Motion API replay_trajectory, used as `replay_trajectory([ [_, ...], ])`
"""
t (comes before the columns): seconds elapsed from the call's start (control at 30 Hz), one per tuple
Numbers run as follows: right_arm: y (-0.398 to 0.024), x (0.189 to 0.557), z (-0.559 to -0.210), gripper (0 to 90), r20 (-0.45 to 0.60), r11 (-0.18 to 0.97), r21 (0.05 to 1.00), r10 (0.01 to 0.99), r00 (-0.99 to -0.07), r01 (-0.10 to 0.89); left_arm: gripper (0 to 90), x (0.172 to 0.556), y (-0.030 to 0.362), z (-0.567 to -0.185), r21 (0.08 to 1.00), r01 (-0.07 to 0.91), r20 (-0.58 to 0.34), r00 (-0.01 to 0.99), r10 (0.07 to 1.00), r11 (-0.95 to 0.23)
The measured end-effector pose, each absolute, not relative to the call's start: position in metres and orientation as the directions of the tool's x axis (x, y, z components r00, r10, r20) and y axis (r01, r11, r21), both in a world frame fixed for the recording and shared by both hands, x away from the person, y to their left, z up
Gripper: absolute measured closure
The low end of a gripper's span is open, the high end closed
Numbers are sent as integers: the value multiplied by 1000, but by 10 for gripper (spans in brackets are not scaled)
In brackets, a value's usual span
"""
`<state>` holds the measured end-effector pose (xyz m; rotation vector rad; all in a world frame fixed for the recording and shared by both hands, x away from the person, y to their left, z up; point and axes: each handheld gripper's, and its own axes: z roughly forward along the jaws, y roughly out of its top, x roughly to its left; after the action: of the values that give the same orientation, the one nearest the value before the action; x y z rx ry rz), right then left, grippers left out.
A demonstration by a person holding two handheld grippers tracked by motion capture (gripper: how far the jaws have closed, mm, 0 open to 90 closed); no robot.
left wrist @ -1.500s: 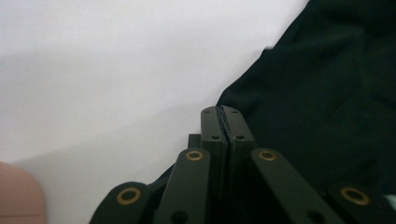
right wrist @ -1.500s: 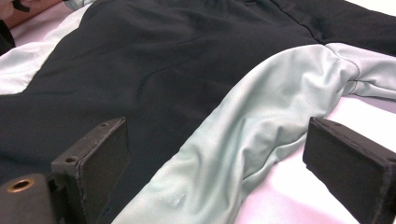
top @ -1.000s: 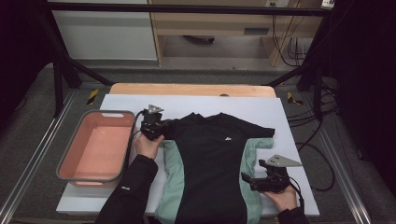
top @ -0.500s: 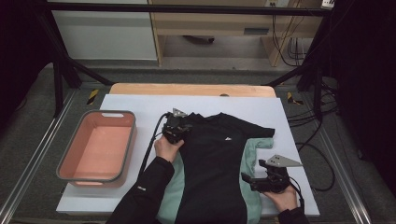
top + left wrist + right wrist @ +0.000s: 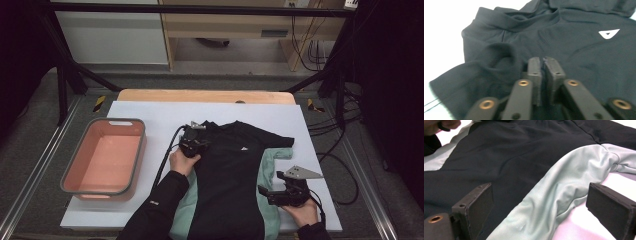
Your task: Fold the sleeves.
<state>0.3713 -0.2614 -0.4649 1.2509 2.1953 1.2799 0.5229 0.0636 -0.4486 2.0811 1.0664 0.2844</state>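
My left gripper [image 5: 198, 144] rests on the near shoulder of the black short-sleeved shirt [image 5: 230, 185], which lies flat in front of me on top of a pale mint-green shirt [image 5: 270, 165]. In the left gripper view its jaws [image 5: 543, 61] have just been opening, yet only a narrow dark slit parts them. I cannot tell whether black cloth sits in that slit. Just ahead of the tips, the shirt's sleeve [image 5: 499, 55] is folded in over the chest in a rumpled loop. Farther off to the right, the small white triangular logo [image 5: 609, 33] shows sharply, where from above it is only a speck.

My right gripper [image 5: 265, 192] lies low at the shirts' right edge. The right gripper view shows its jaws [image 5: 540, 192] spread wide with nothing gripped. One pad is over the black cloth [image 5: 499, 157] and the other over the white sheet, with a band of green cloth [image 5: 564, 182] between them. My left hand [image 5: 439, 125] peeks in at that view's far corner.

Well to the left of my left fingers stands a salmon-pink plastic tub with a grey rim [image 5: 140, 150], on the white sheet [image 5: 150, 112]. Beyond the shirts the sheet runs up to a light wooden board [image 5: 200, 95].
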Motion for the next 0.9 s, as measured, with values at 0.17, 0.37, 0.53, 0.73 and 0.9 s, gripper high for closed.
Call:
replay_trajectory([
  [0.17,-261,371,-465,81,152,221,818,806,-572,530,447,516,78,-429,767,527,-63,631,773,-367],
  [0.37,-261,371,-465,81,150,225,817,807,-571,532,206,519,114,-412,786,534,-90,597,797,-311],
  [0.53,-260,372,-466,81,148,227,815,807,-572,532,172,528,139,-417,766,579,-102,540,835,-281],
  [0.73,-261,372,-466,82,148,227,817,807,-572,530,189,543,152,-441,705,647,-93,491,866,-291],
  [0.9,-260,371,-466,81,149,227,816,806,-573,532,250,549,157,-457,663,686,-111,486,867,-299],
])
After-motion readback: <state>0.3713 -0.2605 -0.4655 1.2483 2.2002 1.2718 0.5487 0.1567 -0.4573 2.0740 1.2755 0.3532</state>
